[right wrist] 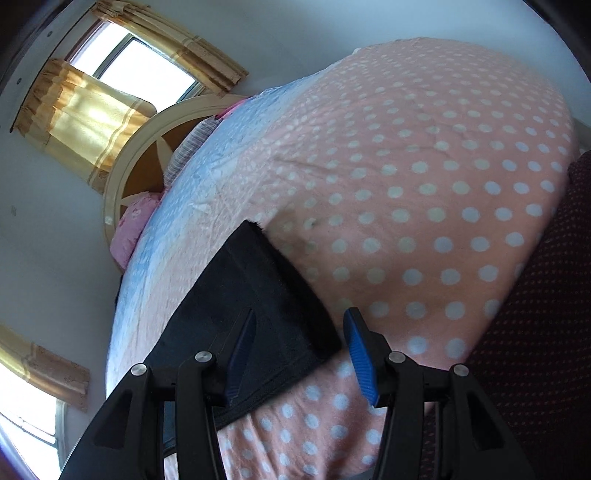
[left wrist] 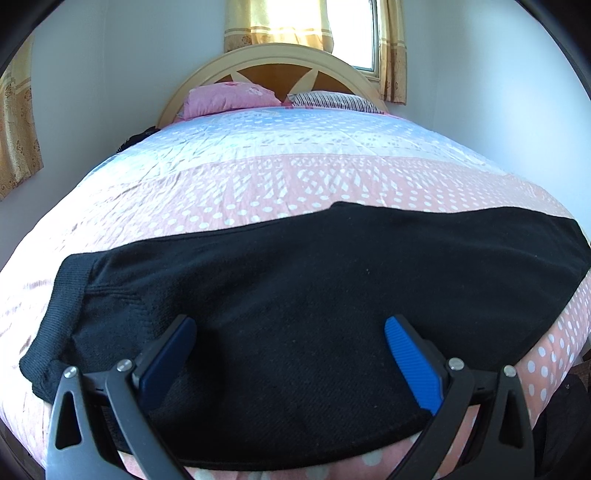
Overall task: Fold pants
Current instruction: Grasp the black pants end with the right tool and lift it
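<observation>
— Two grippers, both over the bed (left wrist: pixel 295 173). Where do the pants (left wrist: pixel 314 295) lie on it?

— Flat on the polka-dot bedspread, close to the foot edge of the bed and running along it. They are black and look folded lengthwise. The ribbed cuff (left wrist: pixel 62 291) end reaches toward the left side of the bed, as the left wrist camera shows it.

— And the left gripper (left wrist: pixel 291 325)?

— It hangs above the middle of the pants, near the foot edge of the bed. Its jaws stand wide apart, and the blue pads (left wrist: pixel 410 354) have only the flat cloth below them. Nothing is pinched.

— The right gripper (right wrist: pixel 299 321)?

— It sits over the other end of the pants (right wrist: pixel 255 302), where a square corner of black cloth lies on the pink part of the bed (right wrist: pixel 424 166). Its jaws stand apart too. One blue pad (right wrist: pixel 240 350) is above the cloth, the other above bare bedspread just beside the pants' edge. I see no cloth squeezed between them.

— What lies at the head of the bed?

— A pink pillow (left wrist: pixel 229 98) and a striped pillow (left wrist: pixel 332 100), against the wooden headboard (left wrist: pixel 280 55), with a curtained window (left wrist: pixel 295 22) behind.
</observation>
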`<state>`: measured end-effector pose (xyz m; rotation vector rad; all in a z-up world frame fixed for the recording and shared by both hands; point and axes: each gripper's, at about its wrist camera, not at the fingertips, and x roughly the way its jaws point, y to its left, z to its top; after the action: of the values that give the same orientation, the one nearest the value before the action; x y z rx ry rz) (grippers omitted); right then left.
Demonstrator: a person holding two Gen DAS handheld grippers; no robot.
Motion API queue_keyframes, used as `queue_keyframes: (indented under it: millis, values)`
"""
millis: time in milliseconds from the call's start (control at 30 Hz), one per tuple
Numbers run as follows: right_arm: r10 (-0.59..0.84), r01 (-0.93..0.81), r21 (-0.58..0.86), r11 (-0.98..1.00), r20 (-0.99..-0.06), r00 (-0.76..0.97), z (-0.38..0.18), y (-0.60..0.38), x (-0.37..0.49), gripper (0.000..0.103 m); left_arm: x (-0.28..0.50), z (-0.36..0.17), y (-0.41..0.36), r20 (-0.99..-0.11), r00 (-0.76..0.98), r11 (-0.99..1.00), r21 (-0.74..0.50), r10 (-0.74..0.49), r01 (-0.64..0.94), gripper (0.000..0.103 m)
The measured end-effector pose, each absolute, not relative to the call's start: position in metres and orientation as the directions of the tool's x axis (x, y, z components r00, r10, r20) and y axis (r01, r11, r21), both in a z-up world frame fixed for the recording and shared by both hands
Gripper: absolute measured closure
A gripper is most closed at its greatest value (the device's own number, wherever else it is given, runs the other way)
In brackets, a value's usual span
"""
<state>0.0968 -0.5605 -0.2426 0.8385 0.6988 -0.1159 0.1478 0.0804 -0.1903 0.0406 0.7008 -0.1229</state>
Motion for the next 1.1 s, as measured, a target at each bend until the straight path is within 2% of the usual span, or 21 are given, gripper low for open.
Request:
queue_keyframes:
  millis: [133, 200, 267, 333, 633, 833, 1100]
  values:
    - [0.148, 0.356, 0.598, 0.718, -0.630, 0.762, -0.244, -0.551, 0.106, 0.052, 0.148, -0.190, 0.079, -0.640, 0.762, 0.992, -0.004, -0.099, 0.126, 0.000]
    - [0.133, 0.362, 0.575, 0.734, -0.644, 0.753, -0.245, -0.547, 0.113, 0.062, 0.148, -0.190, 0.081, -0.638, 0.764, 0.992, -0.005, -0.101, 0.127, 0.000]
    - [0.127, 0.366, 0.575, 0.732, -0.642, 0.756, -0.246, -0.547, 0.116, 0.085, 0.147, -0.190, 0.081, -0.635, 0.766, 0.992, -0.005, -0.102, 0.128, 0.000]
    - [0.170, 0.338, 0.623, 0.706, -0.612, 0.773, -0.248, -0.548, 0.117, 0.088, 0.147, -0.190, 0.081, -0.634, 0.767, 0.992, -0.006, -0.103, 0.128, 0.000]
    - [0.128, 0.267, 0.572, 0.775, -0.556, 0.821, -0.211, -0.518, 0.119, 0.089, 0.145, -0.190, 0.084, -0.636, 0.763, 0.991, -0.020, -0.115, 0.133, 0.000]
    - [0.113, 0.154, 0.435, 0.887, -0.528, 0.842, -0.168, -0.455, 0.133, 0.089, 0.146, -0.189, 0.085, -0.639, 0.760, 0.990, -0.024, -0.120, 0.137, 0.000]
    - [0.212, -0.063, 0.283, 0.957, -0.533, 0.819, -0.145, -0.349, 0.148, 0.089, 0.146, -0.190, 0.085, -0.635, 0.761, 0.989, -0.031, -0.131, 0.144, 0.000]
